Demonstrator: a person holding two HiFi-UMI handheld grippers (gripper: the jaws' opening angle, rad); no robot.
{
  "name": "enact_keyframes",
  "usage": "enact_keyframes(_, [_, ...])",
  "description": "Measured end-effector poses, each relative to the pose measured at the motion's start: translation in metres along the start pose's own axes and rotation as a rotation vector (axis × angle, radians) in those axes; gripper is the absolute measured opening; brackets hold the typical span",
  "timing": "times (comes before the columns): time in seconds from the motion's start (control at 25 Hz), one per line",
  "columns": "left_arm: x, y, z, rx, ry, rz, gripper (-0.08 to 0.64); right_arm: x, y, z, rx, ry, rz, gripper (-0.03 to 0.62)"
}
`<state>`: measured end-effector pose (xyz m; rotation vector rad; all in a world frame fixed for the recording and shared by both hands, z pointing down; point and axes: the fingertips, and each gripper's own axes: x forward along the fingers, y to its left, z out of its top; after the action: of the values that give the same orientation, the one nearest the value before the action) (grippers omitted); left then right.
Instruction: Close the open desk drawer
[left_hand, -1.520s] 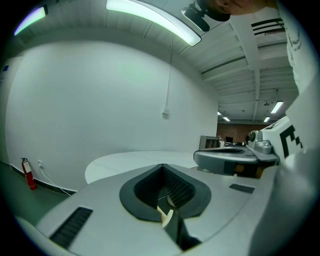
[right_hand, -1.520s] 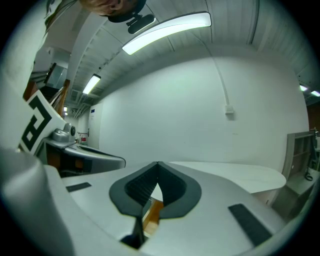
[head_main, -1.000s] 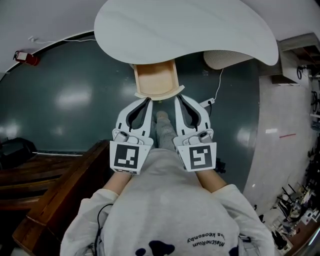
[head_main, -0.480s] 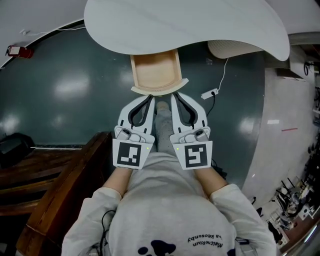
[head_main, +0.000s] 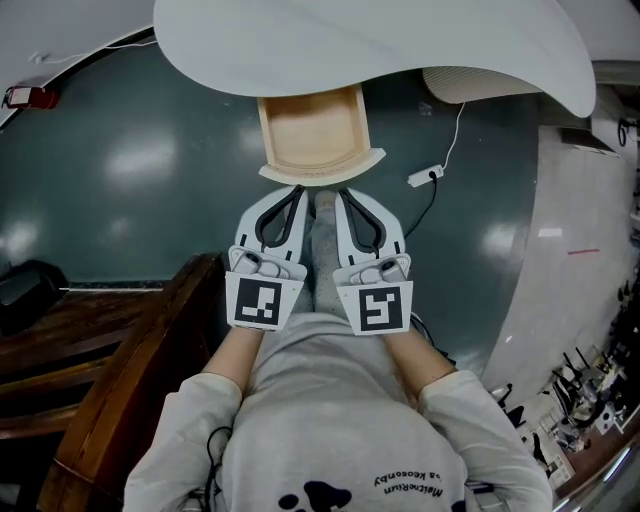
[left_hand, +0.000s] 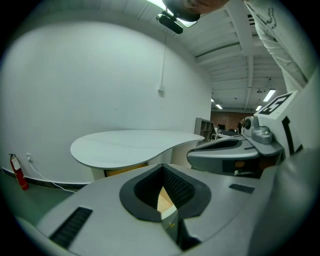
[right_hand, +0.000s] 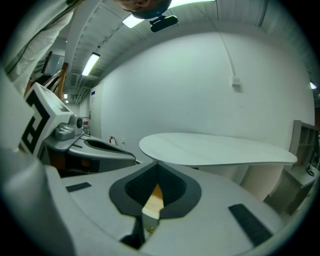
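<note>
The drawer (head_main: 312, 140) stands pulled out from under the near edge of the white desk (head_main: 370, 50), its pale wooden inside open to view. Just out from the desk, the left gripper (head_main: 297, 192) and the right gripper (head_main: 343, 194) sit side by side, each with its jaws closed together on nothing, tips right at the drawer's curved front panel. A white power strip (head_main: 425, 177) lies on the dark floor below the desk's right part

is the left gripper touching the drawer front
Cannot tell. The head view puts the left gripper at the front edge of the drawer, but neither contact nor a gap shows plainly; the left gripper view only glimpses wood.
</note>
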<state>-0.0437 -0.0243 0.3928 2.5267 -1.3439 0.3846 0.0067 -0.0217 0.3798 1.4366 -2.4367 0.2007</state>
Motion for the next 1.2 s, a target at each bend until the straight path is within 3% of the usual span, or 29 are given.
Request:
enact_keyframes(0.56, [0.009,0.000,-0.062,0.023,0.082,-0.021,0.006,0.019,0.016,-0.089,-0.055,0.162,0.044,0.017])
enact_keyframes(1.2, [0.019,0.001,-0.108,0.028,0.186,-0.055,0.006,0.041,0.023,-0.176,-0.027,0.359,0.037,0.018])
